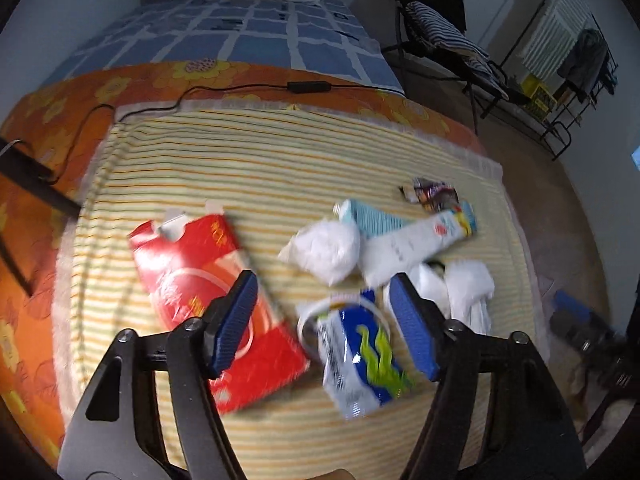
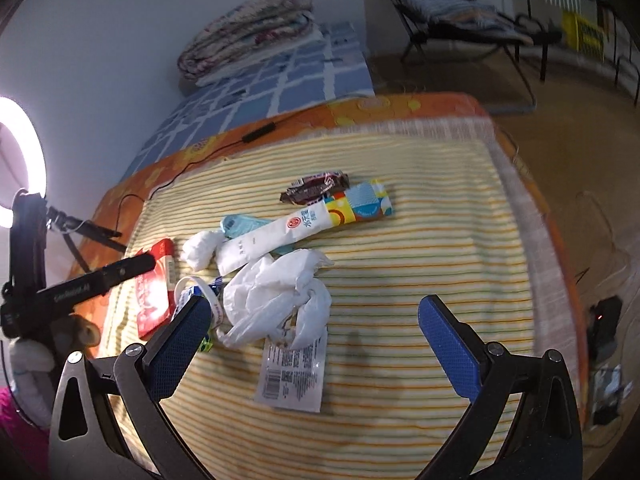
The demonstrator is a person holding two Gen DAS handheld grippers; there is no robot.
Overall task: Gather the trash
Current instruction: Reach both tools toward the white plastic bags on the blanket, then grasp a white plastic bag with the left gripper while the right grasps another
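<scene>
Room is dim, w/ dark corners in both views. A bright ring light [image 2: 16,160] glows at the left edge of the right wrist view, blown out white. It puts a shiny glare spot on the red box [image 2: 154,288]. Both pics are blurry, esp. the blue packet [image 1: 360,356] in the left wrist view. Fisheye bends the bed [image 2: 400,420] edges round.
</scene>
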